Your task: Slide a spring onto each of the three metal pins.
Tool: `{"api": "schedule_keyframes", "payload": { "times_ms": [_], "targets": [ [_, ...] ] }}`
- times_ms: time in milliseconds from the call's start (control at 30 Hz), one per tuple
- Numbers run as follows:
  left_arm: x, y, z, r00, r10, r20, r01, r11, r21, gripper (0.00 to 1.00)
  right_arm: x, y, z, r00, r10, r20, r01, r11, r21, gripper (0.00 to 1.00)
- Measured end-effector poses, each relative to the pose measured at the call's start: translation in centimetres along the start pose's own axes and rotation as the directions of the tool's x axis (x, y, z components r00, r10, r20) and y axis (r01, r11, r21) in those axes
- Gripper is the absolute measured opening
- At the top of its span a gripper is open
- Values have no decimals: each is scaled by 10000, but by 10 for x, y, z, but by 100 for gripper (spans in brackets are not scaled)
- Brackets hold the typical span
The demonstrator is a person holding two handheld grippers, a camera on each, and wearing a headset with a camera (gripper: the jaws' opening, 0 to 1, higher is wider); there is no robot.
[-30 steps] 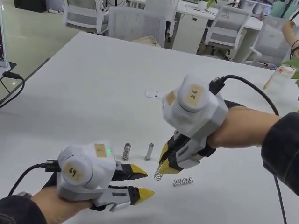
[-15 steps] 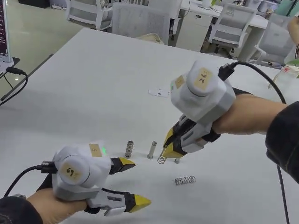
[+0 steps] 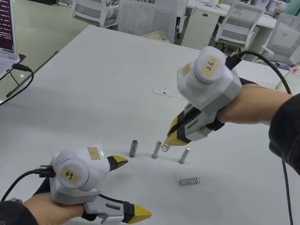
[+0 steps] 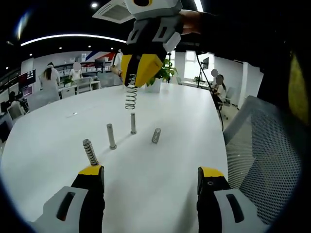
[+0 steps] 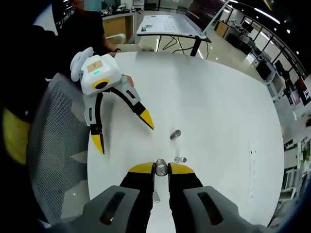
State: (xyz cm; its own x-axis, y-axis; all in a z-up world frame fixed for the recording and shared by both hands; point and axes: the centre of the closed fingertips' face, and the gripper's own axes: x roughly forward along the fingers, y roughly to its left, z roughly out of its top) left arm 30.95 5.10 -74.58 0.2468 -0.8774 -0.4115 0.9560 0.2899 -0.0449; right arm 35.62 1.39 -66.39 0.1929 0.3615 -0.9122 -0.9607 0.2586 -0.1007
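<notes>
Three metal pins stand in a row on the white table. The left pin (image 3: 133, 148) wears a spring; the middle pin (image 3: 156, 150) and right pin (image 3: 184, 155) are bare. My right gripper (image 3: 176, 138) is shut on a spring (image 3: 165, 144) that hangs just above the table between the two bare pins. In the right gripper view that spring (image 5: 161, 167) sits pinched between the yellow tips. A loose spring (image 3: 189, 181) lies on the table in front of the pins. My left gripper (image 3: 129, 187) stands wide open near the table's front, holding nothing.
In the left gripper view the sprung pin (image 4: 89, 151), bare pins (image 4: 111, 136) and loose spring (image 4: 156, 135) lie ahead, with the right gripper (image 4: 141, 68) above. A white label (image 3: 167, 91) lies farther back. Office chairs (image 3: 140, 18) stand beyond the table's far edge.
The right gripper has lifted the spring off the table and carried it back over the bare pins. The left gripper's jaws have spread wider. The head camera has shifted.
</notes>
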Motion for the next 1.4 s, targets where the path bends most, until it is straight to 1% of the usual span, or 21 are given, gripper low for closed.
{"api": "schedule_keyframes", "payload": {
  "times_ms": [167, 233, 400, 533, 700, 933, 1100, 1133, 1400],
  "targets": [
    [-1, 2, -2, 10000, 79, -27, -79, 9999, -103, 79, 3, -12, -1, 9999, -143, -67, 142, 9999, -24, 8],
    [-2, 2, -2, 10000, 73, -49, -74, 9999, -137, 80, 5, -14, -1, 9999, -143, -80, 143, 9999, -15, 8],
    [-2, 1, -5, 9999, 59, -100, -60, 9999, -145, 79, 11, -23, 0, 9998, -129, -172, 128, 9999, -28, 8],
    [-3, 2, -6, 9999, 109, -96, -111, 9997, -211, 79, 17, -30, -2, 9993, -156, -349, 154, 9999, -79, 8],
    [-5, 3, -8, 9998, 146, -96, -149, 9994, -312, 78, 25, -39, -3, 9994, -65, -331, 66, 10000, 30, 8],
    [-6, 5, -8, 9998, 203, -64, -205, 9990, -393, 78, 34, -41, -7, 9990, 101, -436, -97, 9999, 98, 8],
    [-5, 6, -8, 9997, 233, -93, -237, 9990, -390, 77, 37, -43, -8, 9987, 142, -494, -136, 9998, 117, 8],
    [-5, 6, -8, 9997, 222, -89, -225, 9989, -404, 77, 38, -45, -10, 9985, 144, -537, -138, 9998, 111, 8],
    [-4, 7, -7, 9997, 213, -78, -216, 9989, -414, 76, 42, -46, -15, 9971, 242, -721, -238, 9997, 55, 8]
  ]
}}
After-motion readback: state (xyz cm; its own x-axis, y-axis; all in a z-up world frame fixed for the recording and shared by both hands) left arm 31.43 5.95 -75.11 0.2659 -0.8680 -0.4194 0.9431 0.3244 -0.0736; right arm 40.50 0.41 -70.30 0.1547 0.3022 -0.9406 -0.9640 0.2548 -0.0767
